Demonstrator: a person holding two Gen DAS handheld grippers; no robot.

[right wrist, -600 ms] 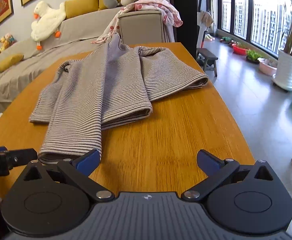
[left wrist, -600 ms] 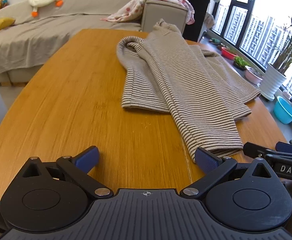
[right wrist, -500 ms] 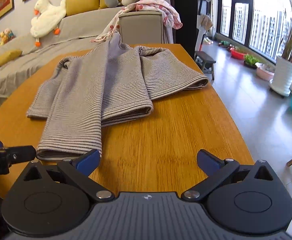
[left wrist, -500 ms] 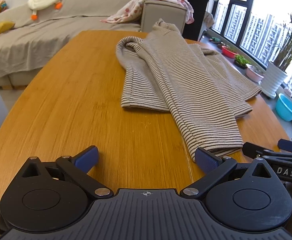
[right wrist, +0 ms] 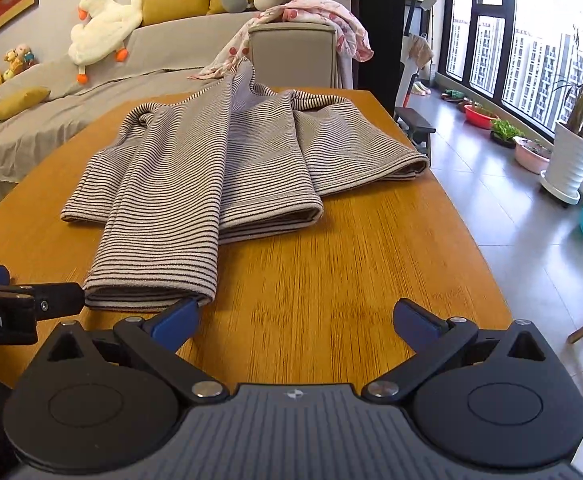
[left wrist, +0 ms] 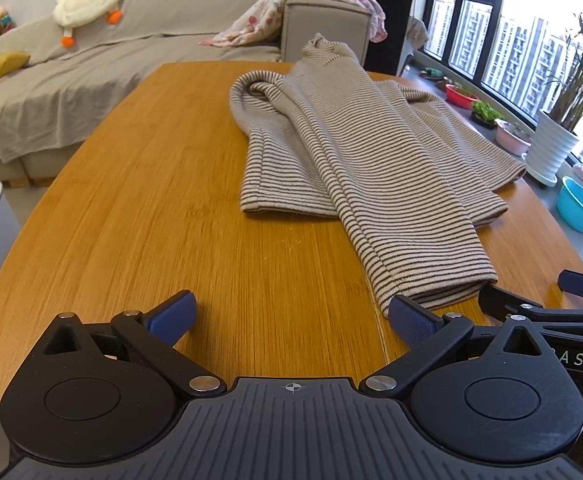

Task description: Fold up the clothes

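Wooden table (left wrist: 139, 216): fine straight grain, smooth, soft satin sheen. Striped sweater (left wrist: 355, 152) on the table: ribbed knit cloth, matt. Left gripper (left wrist: 291, 316) at the table's near edge: matt black plastic, ridged grey housing, bright metal pivot pins, blue fingertips (left wrist: 173, 314), possibly rubber. Right gripper (right wrist: 297, 318): same finish.
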